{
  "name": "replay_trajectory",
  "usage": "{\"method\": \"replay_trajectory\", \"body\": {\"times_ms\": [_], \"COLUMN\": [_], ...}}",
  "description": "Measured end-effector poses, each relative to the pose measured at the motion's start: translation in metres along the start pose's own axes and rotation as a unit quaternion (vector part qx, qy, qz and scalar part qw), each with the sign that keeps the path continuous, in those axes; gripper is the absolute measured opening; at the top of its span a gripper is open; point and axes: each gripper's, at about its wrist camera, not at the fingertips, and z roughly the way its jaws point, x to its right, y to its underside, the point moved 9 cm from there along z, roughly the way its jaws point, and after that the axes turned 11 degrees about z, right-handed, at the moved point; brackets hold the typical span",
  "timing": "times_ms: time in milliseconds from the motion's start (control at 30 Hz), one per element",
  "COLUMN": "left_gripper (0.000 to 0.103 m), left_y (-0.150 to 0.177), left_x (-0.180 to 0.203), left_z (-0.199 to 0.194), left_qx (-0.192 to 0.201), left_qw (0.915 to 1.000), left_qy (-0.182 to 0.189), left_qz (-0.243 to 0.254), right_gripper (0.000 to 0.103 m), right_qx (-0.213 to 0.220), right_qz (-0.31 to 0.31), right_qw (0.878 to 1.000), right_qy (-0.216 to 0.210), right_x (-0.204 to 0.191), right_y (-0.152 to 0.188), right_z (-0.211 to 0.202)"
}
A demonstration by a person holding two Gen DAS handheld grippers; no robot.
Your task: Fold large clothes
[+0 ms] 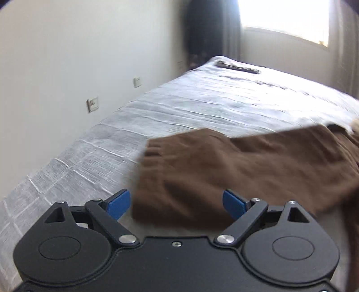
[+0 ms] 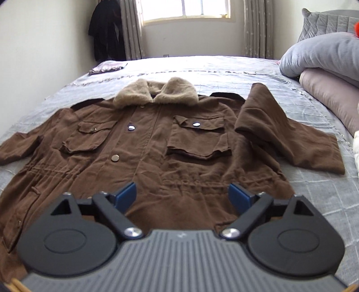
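right gripper [image 2: 181, 197]: jaws spread, empty, above jacket hem.
left gripper [image 1: 176, 203]: jaws spread, empty, near left cuff.
jacket [image 2: 143, 143]: brown, flat, front up on bed [image 2: 314, 193]; looks heavy, limp.
hold: right sleeve [image 2: 280, 134], already doubled, at cuff.
fur collar [image 2: 154, 89]: far end, bulky.

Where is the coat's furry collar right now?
In the right wrist view, the furry collar sits at the top of the brown coat, on the bed, toward the window.

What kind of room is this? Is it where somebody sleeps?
Most likely a bedroom. A brown jacket lies spread on a big bed, folded quilts are piled at one side, and a curtained window is behind it.
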Motion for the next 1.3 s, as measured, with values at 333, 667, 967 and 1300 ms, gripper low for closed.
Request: {"method": "replay_trajectory", "body": {"times_ms": [333, 667, 967, 1300], "left_gripper": [0.019, 0.018, 0.083, 0.103], "left_y": [-0.026, -0.049, -0.09, -0.092], "left_x": [0.001, -0.023, 0.028, 0.177], "left_z": [0.082, 0.086, 0.014, -0.05], "left_qx": [-0.024, -0.047, 0.046, 0.064], "left_qw": [0.9986, 0.9945, 0.9917, 0.9909], "left_qy": [0.03, -0.093, -0.102, 0.097], "left_qz": [-0.037, -0.01, 0.062, 0.068], "right_gripper": [0.093, 0.094, 0.1, 0.101], "right_qx": [-0.04, -0.029, 0.024, 0.074], "right_qz": [-0.058, -0.059, 0.003, 0.091], "right_qw": [0.997, 0.997, 0.994, 0.962], "right_qy": [0.039, 0.045, 0.104, 0.246], "right_x": [-0.03, -0.029, 0.06, 0.213], "right_y": [0.007, -0.013, -0.055, -0.114], "right_z": [0.048, 0.058, 0.031, 0.053]}}
